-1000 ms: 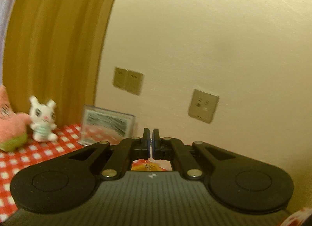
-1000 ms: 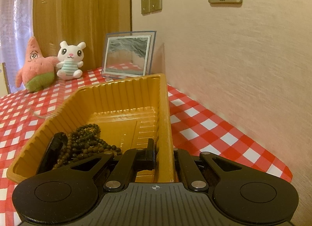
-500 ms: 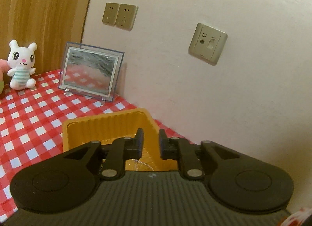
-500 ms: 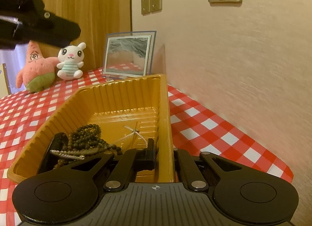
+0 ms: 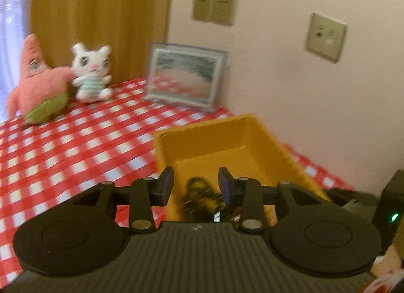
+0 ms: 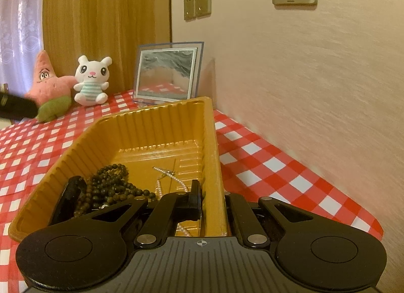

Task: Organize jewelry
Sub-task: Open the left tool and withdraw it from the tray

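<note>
A yellow plastic tray [image 6: 141, 126] sits on the red-checked tablecloth beside the wall. In it lie a dark bead necklace [image 6: 108, 187], a thin pearl chain [image 6: 164, 174] and a black object [image 6: 68, 197]. My right gripper [image 6: 212, 197] is shut on the tray's right wall, one finger inside and one outside. My left gripper [image 5: 196, 183] is open and empty, held above the tray's near end [image 5: 227, 139], with the dark beads [image 5: 202, 197] blurred between its fingers.
A pink starfish plush [image 6: 48, 88] and a white bunny plush [image 6: 92, 80] stand at the back left. A framed sand picture [image 6: 166, 75] leans behind the tray. The wall runs close along the tray's right side. A black tip [image 6: 17, 107] pokes in at the left.
My left gripper opened and let the pearl chain fall into the tray, then swung left and back. The right gripper kept its hold on the tray wall.
</note>
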